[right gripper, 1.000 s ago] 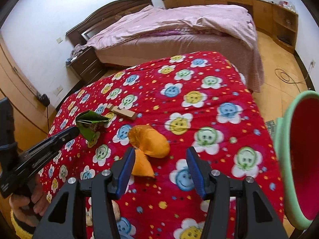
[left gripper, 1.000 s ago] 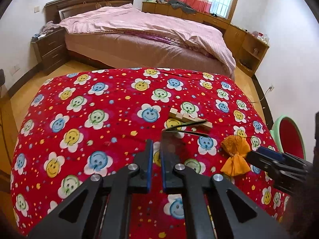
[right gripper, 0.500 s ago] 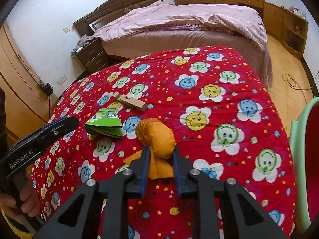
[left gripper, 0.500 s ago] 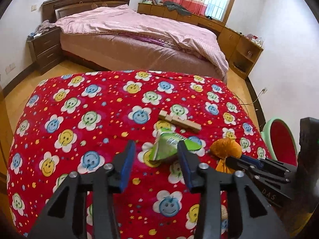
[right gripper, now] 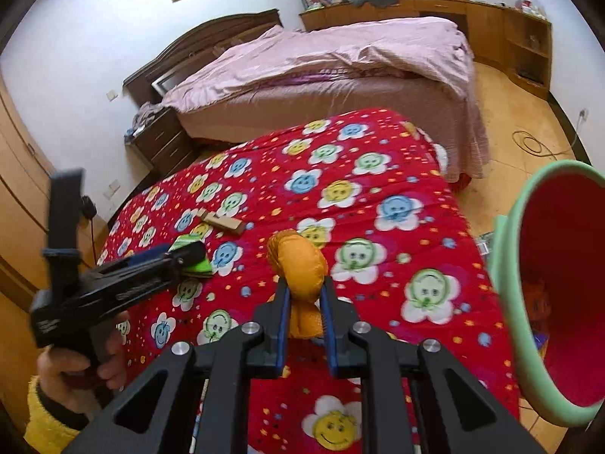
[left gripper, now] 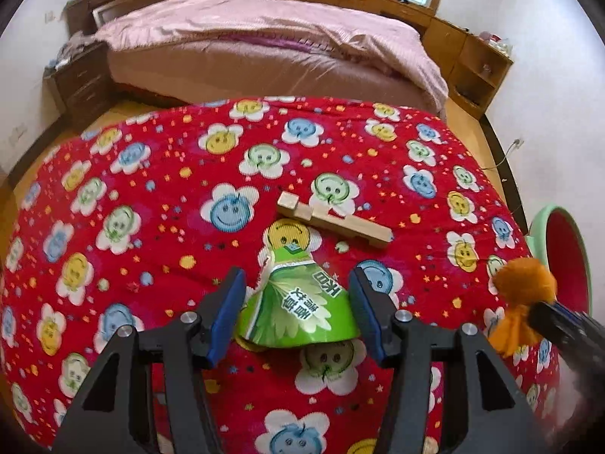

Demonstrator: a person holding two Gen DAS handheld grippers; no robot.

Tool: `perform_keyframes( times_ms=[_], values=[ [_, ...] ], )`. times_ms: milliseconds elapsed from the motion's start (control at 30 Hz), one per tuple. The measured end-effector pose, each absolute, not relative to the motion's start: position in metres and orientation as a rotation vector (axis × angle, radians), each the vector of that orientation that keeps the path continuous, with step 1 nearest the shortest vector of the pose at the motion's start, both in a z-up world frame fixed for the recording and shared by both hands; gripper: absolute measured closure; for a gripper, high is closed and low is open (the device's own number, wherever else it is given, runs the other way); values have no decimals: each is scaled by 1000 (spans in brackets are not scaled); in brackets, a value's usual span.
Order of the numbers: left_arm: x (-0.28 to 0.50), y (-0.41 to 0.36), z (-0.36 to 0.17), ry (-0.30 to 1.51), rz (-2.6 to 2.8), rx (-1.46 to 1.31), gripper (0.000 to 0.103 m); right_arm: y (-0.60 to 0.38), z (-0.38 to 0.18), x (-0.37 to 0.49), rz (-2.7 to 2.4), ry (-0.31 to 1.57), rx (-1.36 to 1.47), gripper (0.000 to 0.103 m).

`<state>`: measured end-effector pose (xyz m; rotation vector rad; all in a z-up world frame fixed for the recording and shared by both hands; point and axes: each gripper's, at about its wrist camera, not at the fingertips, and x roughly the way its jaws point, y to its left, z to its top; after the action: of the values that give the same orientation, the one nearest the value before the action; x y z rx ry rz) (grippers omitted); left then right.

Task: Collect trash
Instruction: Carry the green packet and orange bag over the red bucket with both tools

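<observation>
Pinching the orange cloth wad (right gripper: pixel 300 265) between its blue pads, the right gripper (right gripper: pixel 305 304) has just been closing, and the jaws now stand nearly together with the bundle bulging out above them. The wad looks lifted off the red flowered cover (right gripper: pixel 378 204), though I cannot say how far. Just to that side stands the green-rimmed bin (right gripper: pixel 510 265) with its red inside, mouth tipped toward the gripper, and something already seems to lie at its bottom, too dim to name.

Across from it, a hand (right gripper: pixel 81 367) in a yellow sleeve holds the left gripper (left gripper: pixel 297 306), whose jaws have just been opening and now stand about halfway apart. They straddle the green wrapper (left gripper: pixel 298 312), which lies flat on the cover with its narrow end pointing away; the pads sit on either side without pressing it, so it is bracketed but not yet taken. Just beyond the wrapper lies a notched wooden stick (left gripper: pixel 334 223), untouched.

By my reckoning the job is near its middle: one piece is in a grip and close to the bin, one is lined up for a pinch, and the stick waits for a later trip. Nothing visible has gone in from these two hands yet.
</observation>
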<state>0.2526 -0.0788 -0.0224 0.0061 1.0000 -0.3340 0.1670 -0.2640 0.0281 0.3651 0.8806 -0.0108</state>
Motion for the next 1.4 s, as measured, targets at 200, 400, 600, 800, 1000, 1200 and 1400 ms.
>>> perform_keyframes(
  times_ms=[200,400,600,800,1000,1200,1400],
  values=[
    [243,-91,-23,983,-337,27,50,-280,32,150,-39,855,403,86],
    [227,-100,-17,968,-362,62,62,-294,35,134,-65,828,446,86],
    [204,-107,3,937,-420,61,63,-309,43,114,-94,788,479,86],
    [176,-126,34,884,-499,61,63,-329,54,86,-140,734,514,86],
    [153,-154,55,850,-578,68,63,-356,60,56,-208,696,545,85],
    [136,-194,66,831,-651,93,63,-382,60,28,-272,673,578,85],
    [127,-235,67,837,-714,108,63,-412,56,4,-339,653,606,85]
  ],
)
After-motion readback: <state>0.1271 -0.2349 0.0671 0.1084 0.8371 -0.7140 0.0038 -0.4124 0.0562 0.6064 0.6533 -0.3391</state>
